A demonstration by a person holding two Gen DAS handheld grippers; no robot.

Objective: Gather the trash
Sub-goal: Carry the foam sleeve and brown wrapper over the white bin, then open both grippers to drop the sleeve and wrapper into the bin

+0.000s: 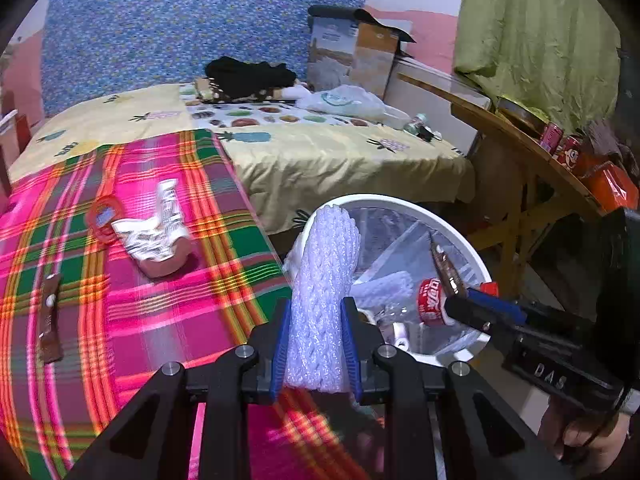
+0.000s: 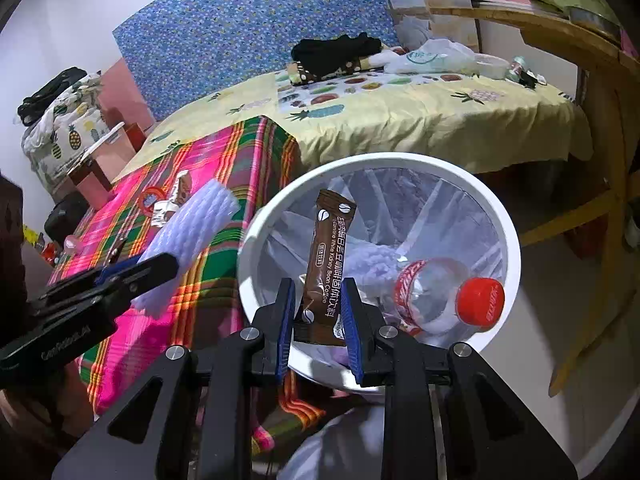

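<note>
My left gripper (image 1: 316,316) is shut on a white foam net sleeve (image 1: 324,280), held at the table edge beside the white trash bin (image 1: 476,256); the sleeve also shows in the right wrist view (image 2: 192,236). My right gripper (image 2: 318,300) is shut on a brown coffee sachet (image 2: 326,264), upright over the bin (image 2: 256,240). In the bin lie a clear bottle with a red cap (image 2: 444,296) and another foam piece (image 2: 368,260). On the plaid cloth (image 1: 120,312) remain crumpled white wrappers (image 1: 156,228), a red round item (image 1: 104,218) and a brown sachet (image 1: 50,320).
A bed with a yellow pineapple sheet (image 1: 320,152) stands behind the table, with black clothes (image 1: 248,72), a plastic bag (image 1: 348,102) and a cardboard box (image 1: 360,52). A wooden table with red cans (image 1: 560,148) is at the right.
</note>
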